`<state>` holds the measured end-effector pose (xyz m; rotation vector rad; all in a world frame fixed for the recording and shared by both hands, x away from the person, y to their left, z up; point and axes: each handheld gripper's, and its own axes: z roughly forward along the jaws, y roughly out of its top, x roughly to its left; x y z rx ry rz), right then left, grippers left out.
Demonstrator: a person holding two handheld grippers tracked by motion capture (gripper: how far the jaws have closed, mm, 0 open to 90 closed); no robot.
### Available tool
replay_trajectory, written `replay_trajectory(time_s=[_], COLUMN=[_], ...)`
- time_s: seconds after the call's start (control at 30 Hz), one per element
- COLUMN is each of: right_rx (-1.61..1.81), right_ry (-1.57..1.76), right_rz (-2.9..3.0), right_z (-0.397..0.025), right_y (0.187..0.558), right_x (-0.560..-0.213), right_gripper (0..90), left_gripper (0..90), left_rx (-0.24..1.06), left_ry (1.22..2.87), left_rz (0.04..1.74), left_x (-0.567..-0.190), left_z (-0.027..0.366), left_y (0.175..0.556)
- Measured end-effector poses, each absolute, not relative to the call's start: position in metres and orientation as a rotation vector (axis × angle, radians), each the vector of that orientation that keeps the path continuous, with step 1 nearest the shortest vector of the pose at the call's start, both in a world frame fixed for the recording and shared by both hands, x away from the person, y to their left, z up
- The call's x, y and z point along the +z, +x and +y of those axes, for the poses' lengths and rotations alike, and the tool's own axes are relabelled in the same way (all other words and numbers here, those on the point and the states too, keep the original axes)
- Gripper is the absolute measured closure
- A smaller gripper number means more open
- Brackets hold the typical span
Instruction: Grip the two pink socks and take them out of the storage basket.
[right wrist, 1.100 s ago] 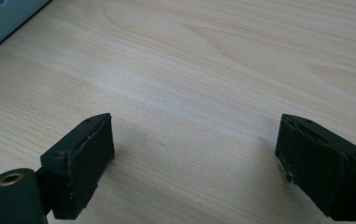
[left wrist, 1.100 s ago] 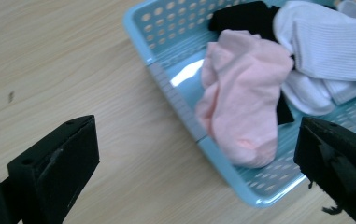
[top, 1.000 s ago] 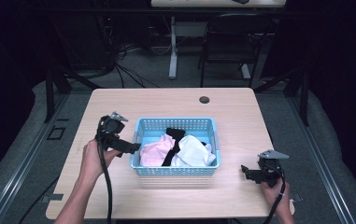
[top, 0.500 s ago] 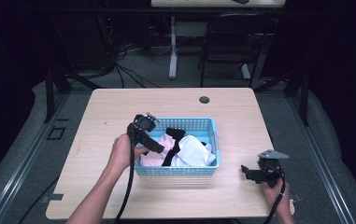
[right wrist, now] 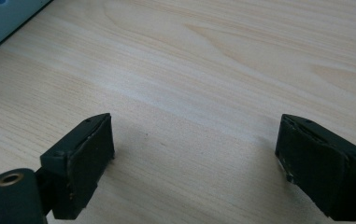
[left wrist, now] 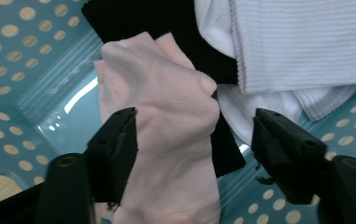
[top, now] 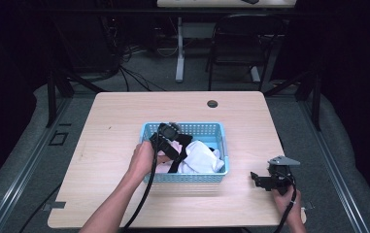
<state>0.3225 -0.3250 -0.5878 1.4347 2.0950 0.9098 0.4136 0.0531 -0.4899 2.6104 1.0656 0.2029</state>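
My left gripper point(left wrist: 194, 140), jaws spread, straddles the pink sock point(left wrist: 166, 140) in the blue basket point(top: 148, 131); the sock's long axis runs 12 to 6 between them. My right gripper point(right wrist: 194, 163) rests spread on bare table point(right wrist: 213, 70) at the basket's 4 o'clock.

high view: way up, looking forward and down over the whole table point(top: 124, 111)
left gripper view: super close, staring into the basket point(left wrist: 7, 60)
right gripper view: low over bare tabletop, basket's corner point(right wrist: 3, 14) top left

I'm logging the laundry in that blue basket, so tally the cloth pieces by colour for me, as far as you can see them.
Pink: 1, the pink sock between the open left gripper's jaws
Black: 1, a black piece under it
White: 2, ribbed white pieces, though folds may hide more
Total: 4 visible pieces in the blue basket
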Motion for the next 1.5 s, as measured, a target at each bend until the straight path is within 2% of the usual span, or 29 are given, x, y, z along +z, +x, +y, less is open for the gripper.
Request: replay_trajectory(time_s=[0.07,0.2,0.33,0.5,0.57,0.73,0.87,0.93,1.0,1.1,1.13,1.17,1.33,1.5], right_rx=[0.91,0.909,0.91,0.91,0.909,0.91,0.909,0.911,0.911,0.91,0.91,0.91,0.91,0.91], right_ry=[1.434,1.434,1.434,1.434,1.436,1.434,1.435,1.433,1.434,1.434,1.433,1.433,1.433,1.433], right_rz=[2.095,2.095,2.096,2.097,2.098,2.097,2.098,2.097,2.097,2.097,2.098,2.098,2.098,2.097], right_z=[-0.325,-0.325,-0.325,-0.325,-0.325,-0.325,-0.325,-0.325,-0.325,-0.325,-0.325,-0.325,-0.325,-0.325], right_y=[0.322,0.322,0.323,0.323,0.323,0.323,0.323,0.323,0.323,0.323,0.323,0.323,0.323,0.323], right_x=[-0.588,-0.588,-0.588,-0.588,-0.588,-0.588,-0.588,-0.588,-0.588,-0.588,-0.588,-0.588,-0.588,-0.588], right_gripper=[11.0,11.0,11.0,11.0,11.0,11.0,11.0,11.0,11.0,11.0,11.0,11.0,11.0,11.0], left_gripper=[46.2,64.9,77.6,89.2,87.2,44.8,30.9,33.8,44.7,56.5,66.1,66.1,80.9,84.1], left_rx=[0.211,0.206,0.203,0.213,0.219,0.228,0.238,0.256,0.268,0.267,0.272,0.272,0.273,0.261], left_ry=[2.625,2.661,2.663,2.66,2.645,2.621,2.619,2.64,2.643,2.653,2.649,2.649,2.659,2.643], left_rz=[1.079,1.075,1.074,1.062,1.072,1.098,1.102,1.102,1.117,1.117,1.117,1.11,1.103,1.109], left_x=[-0.494,-0.5,-0.5,-0.498,-0.497,-0.498,-0.502,-0.504,-0.506,-0.507,-0.506,-0.505,-0.505,-0.504], left_z=[0.052,0.054,0.057,0.058,0.059,0.059,0.051,0.048,0.047,0.049,0.049,0.05,0.052,0.057], left_y=[0.414,0.414,0.414,0.415,0.415,0.416,0.419,0.422,0.424,0.426,0.426,0.426,0.427,0.429])
